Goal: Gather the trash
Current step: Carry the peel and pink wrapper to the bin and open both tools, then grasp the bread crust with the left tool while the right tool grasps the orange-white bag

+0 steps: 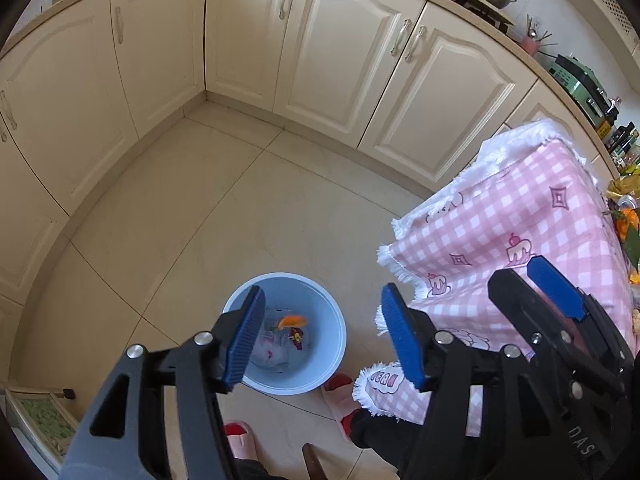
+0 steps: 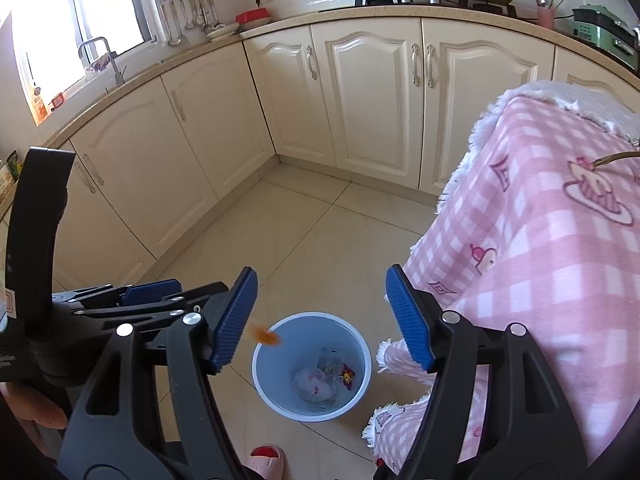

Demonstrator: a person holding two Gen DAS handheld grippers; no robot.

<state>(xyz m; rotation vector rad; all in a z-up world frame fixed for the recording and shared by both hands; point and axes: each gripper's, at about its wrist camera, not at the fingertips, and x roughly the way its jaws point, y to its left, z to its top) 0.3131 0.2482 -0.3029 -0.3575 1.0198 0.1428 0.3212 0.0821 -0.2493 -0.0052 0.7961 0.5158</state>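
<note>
A light blue bin (image 1: 336, 340) (image 2: 360, 380) stands on the tiled floor beside the table. Inside it lie a crumpled white bag (image 1: 270, 352) (image 2: 314, 388) and a small purple and yellow wrapper (image 2: 346, 376). An orange peel piece (image 1: 293, 321) (image 2: 266, 335) is in the air over the bin, blurred, and touches neither gripper. My left gripper (image 1: 322, 338) (image 2: 188, 294) hangs above the bin, open, with nothing between its blue pads. My right gripper (image 2: 322, 316) (image 1: 530, 282) is just to its right, also open and holding nothing.
A table under a pink checked cloth (image 1: 520, 220) (image 2: 560, 240) stands right of the bin, with oranges (image 1: 628, 224) on top. Cream cabinets (image 1: 340, 60) (image 2: 372, 100) wrap the corner behind. A person's feet in red slippers (image 1: 340, 396) (image 2: 268, 464) are near the bin.
</note>
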